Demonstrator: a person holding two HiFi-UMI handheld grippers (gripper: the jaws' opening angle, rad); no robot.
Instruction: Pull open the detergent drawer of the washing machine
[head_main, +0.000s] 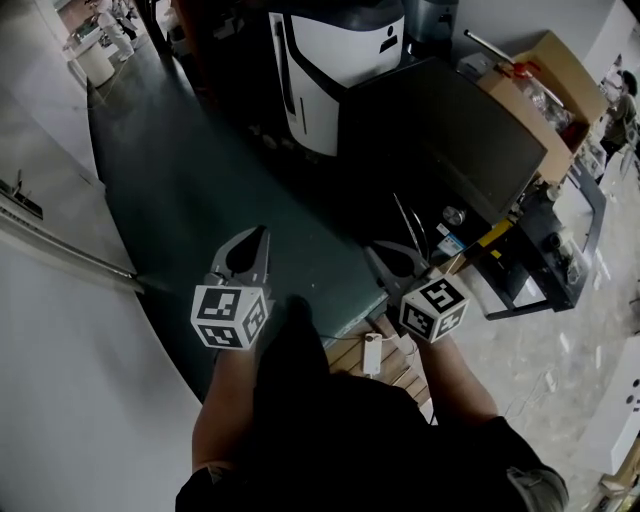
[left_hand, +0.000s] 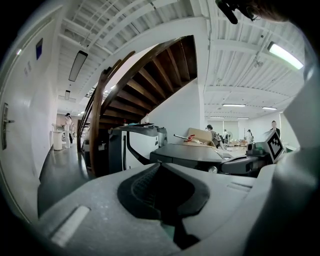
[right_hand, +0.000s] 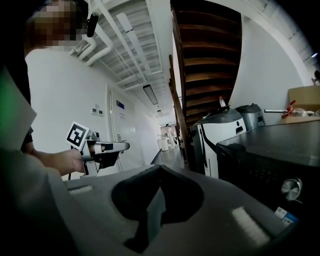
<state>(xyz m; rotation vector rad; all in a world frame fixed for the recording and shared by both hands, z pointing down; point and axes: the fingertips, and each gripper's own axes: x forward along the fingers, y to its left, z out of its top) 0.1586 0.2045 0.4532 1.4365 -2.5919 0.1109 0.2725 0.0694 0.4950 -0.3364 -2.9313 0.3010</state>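
Both tongs are shut, jaws pressed together with nothing held between them. In the head view the left tongs (head_main: 258, 236) are seen at lower centre-left over the dark floor (head_main: 170, 170), and the right tongs (head_main: 383, 252) just right of centre, each carried by a bare forearm. The washing machine (head_main: 440, 130), a dark box with a round knob (head_main: 455, 215) on its front, is found in the upper right of centre, above and beyond the right tongs and apart from them. The left tongs are placed further off, to its lower left. Its detergent drawer cannot be made out in the dim front. In the right gripper view the machine fills the right side, near the jaw tips but not touched. A white and black machine (head_main: 335, 60) is seen at its upper left, and a cardboard box (head_main: 545, 85) at its upper right.
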